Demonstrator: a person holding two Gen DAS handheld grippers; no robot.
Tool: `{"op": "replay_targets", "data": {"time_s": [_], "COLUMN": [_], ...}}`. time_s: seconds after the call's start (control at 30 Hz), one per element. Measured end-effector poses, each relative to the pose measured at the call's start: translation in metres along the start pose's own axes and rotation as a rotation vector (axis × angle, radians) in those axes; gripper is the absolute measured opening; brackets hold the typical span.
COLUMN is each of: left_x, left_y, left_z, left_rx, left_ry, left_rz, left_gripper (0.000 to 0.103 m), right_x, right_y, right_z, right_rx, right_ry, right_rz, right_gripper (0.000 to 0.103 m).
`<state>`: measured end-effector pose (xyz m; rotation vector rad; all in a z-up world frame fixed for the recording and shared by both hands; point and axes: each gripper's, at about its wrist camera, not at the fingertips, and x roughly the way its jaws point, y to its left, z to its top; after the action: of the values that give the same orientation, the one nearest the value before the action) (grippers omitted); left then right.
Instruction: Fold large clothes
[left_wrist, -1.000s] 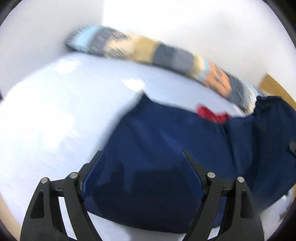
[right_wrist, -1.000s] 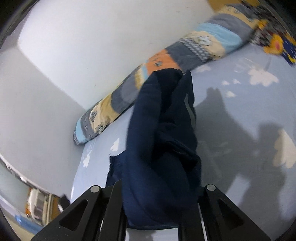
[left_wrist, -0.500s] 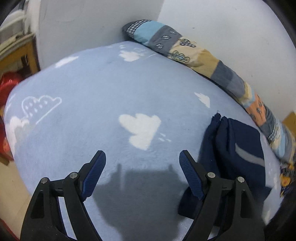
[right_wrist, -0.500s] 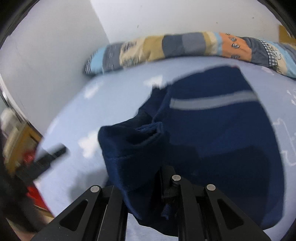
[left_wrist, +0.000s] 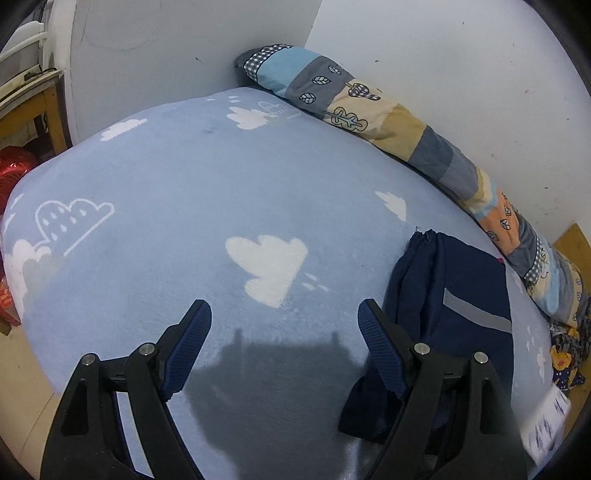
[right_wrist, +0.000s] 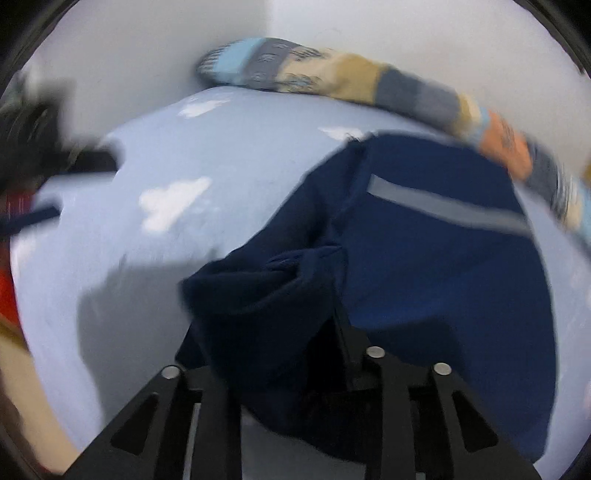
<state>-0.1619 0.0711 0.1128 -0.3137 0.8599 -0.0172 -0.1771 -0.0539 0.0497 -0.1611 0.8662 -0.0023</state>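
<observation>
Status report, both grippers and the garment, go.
Left gripper open, empty above the cloud-print blanket. Right gripper shut on navy garment, bunched. Nothing in the way.

1.0 s ago the left gripper (left_wrist: 284, 336) had its open fingers either side of the navy garment (left_wrist: 458, 295), cloth filling the lower frame; by 0.5 s ago it had swung away, & now its fingers stand wide over bare blue cloud-print bedsheet (left_wrist: 184, 192) w/ garment off to its right. Since 0.5 s ago that view has hardly shifted. Right gripper (right_wrist: 295, 350) kept its clamp on a bunch of the garment (right_wrist: 424, 258) throughout: 1.0 s ago cloth hung up in a tall fold; now it lies spread on the sheet, grey stripe (right_wrist: 443, 208) showing. Right view is now motion-blurred
</observation>
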Motion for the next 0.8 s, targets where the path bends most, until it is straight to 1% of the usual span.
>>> {"op": "replay_targets", "data": {"time_s": [0.03,0.07,0.1,0.13,0.17,0.2,0.23,0.27,0.33,0.37,0.4,0.43,0.47,0.5,0.53,0.57,0.63,0.67,0.7,0.73,0.77,0.8], "left_x": [0.000,0.000,-0.001,-0.001,-0.001,-0.001,-0.001,-0.002,-0.007,-0.009,-0.012,-0.013,-0.015,-0.017,-0.018,-0.018,-0.013,-0.006,0.000,0.008,0.020,0.037], "left_y": [0.001,0.001,0.003,0.004,0.004,0.004,0.002,-0.002,-0.014,-0.021,-0.030,-0.042,-0.058,-0.069,-0.084,-0.102,-0.123,-0.135,-0.141,-0.147,-0.151,-0.151], "left_z": [0.001,0.001,0.002,0.002,0.002,0.002,0.002,0.001,0.000,-0.001,-0.002,-0.005,-0.010,-0.015,-0.022,-0.034,-0.049,-0.060,-0.068,-0.076,-0.083,-0.089], "left_rx": [0.000,-0.006,-0.018,-0.028,-0.042,-0.048,-0.045,-0.036,0.010,0.035,0.066,0.105,0.165,0.207,0.265,0.336,0.406,0.447,0.476,0.507,0.533,0.549], "left_ry": [-0.004,-0.007,-0.007,-0.006,-0.001,0.002,0.003,0.001,-0.019,-0.027,-0.032,-0.033,-0.029,-0.028,-0.022,0.000,0.046,0.087,0.112,0.134,0.162,0.205], "left_rz": [0.004,0.003,0.002,-0.003,-0.019,-0.033,-0.052,-0.064,-0.101,-0.123,-0.151,-0.191,-0.244,-0.274,-0.313,-0.363,-0.421,-0.441,-0.434,-0.401,-0.346,-0.270], "left_gripper": [0.082,0.082,0.082,0.082,0.082,0.082,0.082,0.082,0.082,0.082,0.082,0.082,0.082,0.082,0.082,0.082,0.082,0.082,0.082,0.082,0.082,0.082], "right_x": [-0.007,-0.015,-0.023,-0.036,-0.045,-0.057,-0.067,-0.080,-0.101,-0.109,-0.116,-0.121,-0.124,-0.126,-0.125,-0.123,-0.111,-0.102,-0.090,-0.076,-0.070,-0.061], "right_y": [0.001,0.000,-0.001,-0.007,-0.013,-0.025,-0.039,-0.056,-0.097,-0.121,-0.141,-0.159,-0.176,-0.187,-0.199,-0.204,-0.204,-0.200,-0.194,-0.187,-0.184,-0.175], "right_z": [-0.002,-0.004,-0.006,-0.009,-0.011,-0.014,-0.015,-0.017,-0.022,-0.025,-0.029,-0.033,-0.039,-0.044,-0.052,-0.058,-0.069,-0.075,-0.082,-0.086,-0.091,-0.092], "right_rx": [-0.004,0.002,0.004,0.013,0.028,0.058,0.090,0.130,0.211,0.255,0.286,0.308,0.327,0.341,0.368,0.391,0.423,0.426,0.426,0.414,0.400,0.376], "right_ry": [-0.004,0.005,0.011,0.009,0.011,0.011,-0.004,-0.037,-0.099,-0.127,-0.149,-0.163,-0.171,-0.174,-0.169,-0.163,-0.143,-0.127,-0.098,-0.071,-0.069,-0.053], "right_rz": [0.051,0.134,0.213,0.316,0.379,0.456,0.489,0.493,0.442,0.401,0.357,0.310,0.273,0.247,0.230,0.238,0.260,0.257,0.266,0.268,0.254,0.235], "right_gripper": [0.045,0.046,0.046,0.045,0.044,0.040,0.040,0.040,0.039,0.038,0.033,0.029,0.027,0.022,0.020,0.020,0.020,0.020,0.020,0.020,0.020,0.021]}}
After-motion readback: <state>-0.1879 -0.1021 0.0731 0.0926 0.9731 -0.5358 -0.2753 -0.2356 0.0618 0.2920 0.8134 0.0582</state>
